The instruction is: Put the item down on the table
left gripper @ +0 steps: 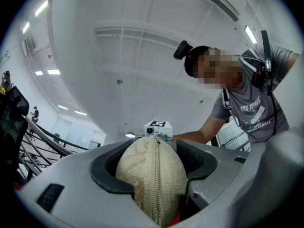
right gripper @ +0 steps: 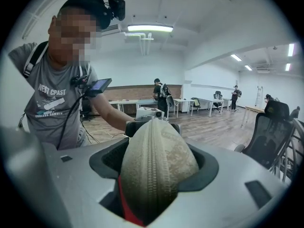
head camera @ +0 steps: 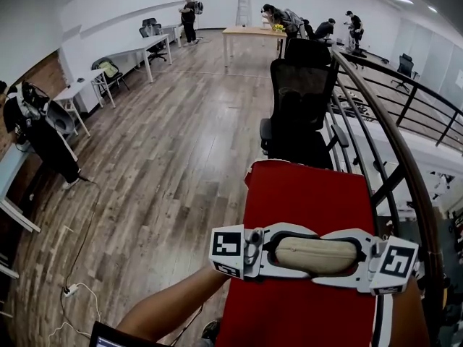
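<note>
A beige zippered pouch (head camera: 316, 255) hangs just above the red table (head camera: 304, 194), held end to end between my two grippers. My left gripper (head camera: 283, 254) grips its left end and my right gripper (head camera: 352, 258) its right end, so the jaws face each other. In the left gripper view the pouch (left gripper: 151, 177) fills the space between the jaws, zipper facing the camera. The right gripper view shows the pouch (right gripper: 157, 163) wedged the same way, with a red edge below it. The person holding the grippers (right gripper: 59, 99) leans over them.
A black office chair (head camera: 300, 100) stands at the table's far end. A dark metal railing (head camera: 394, 132) curves along the right side. Wooden floor (head camera: 166, 165) lies to the left, with a cable and power strip (head camera: 70, 289). Desks and people (head camera: 189, 16) are far back.
</note>
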### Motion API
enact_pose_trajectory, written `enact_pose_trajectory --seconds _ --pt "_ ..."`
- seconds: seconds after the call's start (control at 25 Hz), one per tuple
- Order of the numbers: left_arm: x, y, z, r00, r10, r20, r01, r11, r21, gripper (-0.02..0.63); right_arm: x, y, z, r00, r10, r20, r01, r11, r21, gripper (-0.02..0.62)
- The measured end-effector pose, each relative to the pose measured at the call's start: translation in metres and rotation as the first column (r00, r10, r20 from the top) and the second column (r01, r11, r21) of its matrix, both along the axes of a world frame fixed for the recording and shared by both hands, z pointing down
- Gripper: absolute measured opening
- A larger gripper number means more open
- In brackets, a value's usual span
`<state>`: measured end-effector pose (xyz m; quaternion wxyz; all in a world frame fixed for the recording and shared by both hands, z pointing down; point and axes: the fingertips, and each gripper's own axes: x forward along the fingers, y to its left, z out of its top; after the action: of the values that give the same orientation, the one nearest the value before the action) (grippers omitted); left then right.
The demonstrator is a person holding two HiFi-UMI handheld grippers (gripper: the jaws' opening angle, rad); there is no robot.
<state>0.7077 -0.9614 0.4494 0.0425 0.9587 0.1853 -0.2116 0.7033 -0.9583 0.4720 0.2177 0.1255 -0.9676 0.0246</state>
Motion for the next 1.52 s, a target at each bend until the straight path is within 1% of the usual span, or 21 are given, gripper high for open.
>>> enact_pose_trajectory --seconds 0.32,0.52,0.68,0.8,1.12,1.28,1.4,1.52 --pt "0.014 -0.026 0.045 0.999 0.006 0.033 -0.005 1.000 -0.022 0.291 0.012 -0.026 0.045 1.000 0.012 0.023 -0.012 0.999 -0.035 0.285" --pt "0.014 -0.038 0.072 0.998 0.007 0.063 -0.006 1.000 -0.021 0.291 0.015 -0.040 0.074 1.000 0.021 0.014 -0.020 0.999 -0.044 0.285" --pt "0.009 -0.051 0.087 0.997 0.001 0.079 0.001 1.000 -0.019 0.291 0.008 -0.053 0.087 1.000 0.009 0.030 -0.008 0.999 -0.041 0.285" --pt "0.002 -0.056 0.097 0.996 -0.004 0.089 0.006 1.000 -0.021 0.291 0.001 -0.057 0.098 1.000 0.005 0.020 -0.004 0.998 -0.057 0.285" --pt "-0.008 -0.070 0.121 0.995 -0.024 0.101 0.028 0.999 -0.038 0.291 -0.010 -0.070 0.121 0.999 -0.013 0.032 0.016 0.997 -0.075 0.285" --pt "-0.013 -0.075 0.131 0.994 -0.029 0.106 0.033 0.999 -0.040 0.291 -0.019 -0.076 0.125 0.997 -0.026 0.077 0.031 0.998 -0.063 0.285" --pt "-0.015 -0.079 0.138 0.994 -0.030 0.108 0.034 0.999 -0.043 0.291 -0.019 -0.079 0.137 0.999 -0.021 0.045 0.025 0.996 -0.086 0.285" --pt "-0.015 -0.083 0.141 0.993 -0.030 0.111 0.035 0.998 -0.046 0.291 -0.019 -0.083 0.140 0.999 -0.020 0.046 0.024 0.996 -0.091 0.285"
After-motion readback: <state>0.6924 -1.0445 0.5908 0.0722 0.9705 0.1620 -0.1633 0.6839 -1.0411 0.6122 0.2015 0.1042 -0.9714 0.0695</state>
